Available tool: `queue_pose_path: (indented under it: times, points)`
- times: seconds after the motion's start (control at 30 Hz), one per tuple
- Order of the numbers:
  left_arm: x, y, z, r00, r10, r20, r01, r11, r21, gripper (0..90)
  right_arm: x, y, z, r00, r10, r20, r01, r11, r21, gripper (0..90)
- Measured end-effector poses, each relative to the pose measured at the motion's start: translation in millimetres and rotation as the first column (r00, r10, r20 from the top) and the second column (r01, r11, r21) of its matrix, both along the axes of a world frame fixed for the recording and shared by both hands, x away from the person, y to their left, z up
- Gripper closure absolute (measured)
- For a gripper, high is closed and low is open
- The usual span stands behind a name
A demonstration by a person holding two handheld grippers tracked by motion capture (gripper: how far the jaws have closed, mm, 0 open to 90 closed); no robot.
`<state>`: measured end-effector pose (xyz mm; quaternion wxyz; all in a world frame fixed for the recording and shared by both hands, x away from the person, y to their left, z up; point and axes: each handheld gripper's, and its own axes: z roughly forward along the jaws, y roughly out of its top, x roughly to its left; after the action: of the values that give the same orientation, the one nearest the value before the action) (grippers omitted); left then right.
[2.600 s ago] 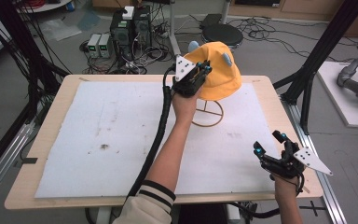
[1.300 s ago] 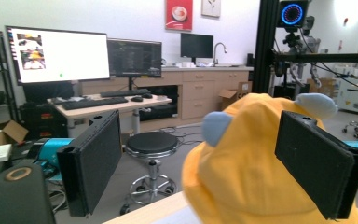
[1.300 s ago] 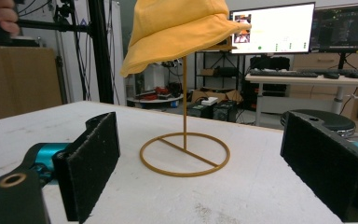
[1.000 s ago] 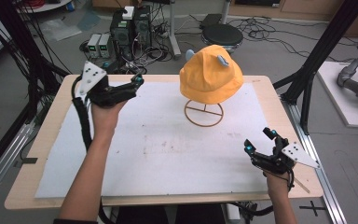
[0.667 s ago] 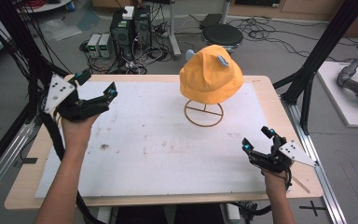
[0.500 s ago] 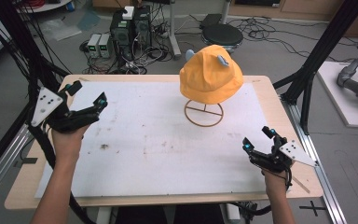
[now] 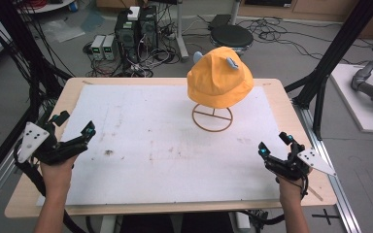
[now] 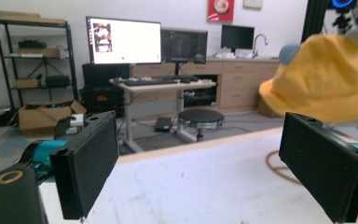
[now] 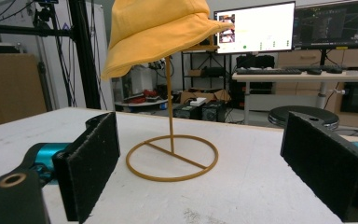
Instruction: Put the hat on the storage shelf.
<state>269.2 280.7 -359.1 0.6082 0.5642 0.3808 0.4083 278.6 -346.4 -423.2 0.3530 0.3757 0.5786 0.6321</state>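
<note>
Left forearm: in from the bottom-left of the high view, over the worktop's near-left corner, wrist roughly level.
Left gripper (image 7: 73,131): at the left edge, pointed across the worktop toward the far right; jaws spread wide, nothing between them.
Right forearm: up from the bottom edge, near the near-right corner.
Right gripper (image 7: 274,144): just inside the right edge, aimed at the far middle; jaws released and wide apart, empty, low over the sheet in the right gripper view.
Worktop (image 7: 291,104): pale wooden board, its edge a bare border all round.
White sheet (image 7: 165,121): spread over most of the worktop, scuffed and stained, darkest spot left of centre toward the near edge.
Room: black frame posts at both sides, computers and tangled cables on the floor past the far edge, a round black stool (image 7: 229,35) behind, monitors and desks in both gripper views.
Yellow hat (image 7: 219,78): at the far edge, right of centre, well apart from both grippers; soft bucket shape with drooping brim and two small grey-blue ears on the crown.
Wire stand (image 7: 212,118): thin upright rod on a round ring base with a crossbar, golden, carrying the hat clear of the sheet.
</note>
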Motion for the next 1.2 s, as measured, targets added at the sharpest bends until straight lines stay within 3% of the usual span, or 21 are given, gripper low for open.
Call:
queue_pose_path:
  times: [0.37, 0.77, 1.2]
  points:
    - [-9.6, 12.1, -22.6, 0.9995, 0.031, -0.008, -0.031, 0.9994, 0.018, 12.4, -1.0, -5.0, -0.5, 0.9997, -0.022, 0.007, 0.022, 0.9998, 0.003, 11.5]
    - [-21.6, 45.8, -37.5, 0.9964, 0.081, -0.025, -0.082, 0.9949, -0.059, 12.3, 1.7, -0.3, -1.4, 0.9999, -0.008, 0.01, 0.009, 0.9996, -0.028, 11.5]
    - [-19.4, 42.7, -43.1, 0.9976, 0.066, -0.024, -0.066, 0.9971, -0.036, 12.3, 0.0, 1.4, -2.0, 1.0, -0.001, 0.003, 0.001, 0.9992, -0.039, 11.5]
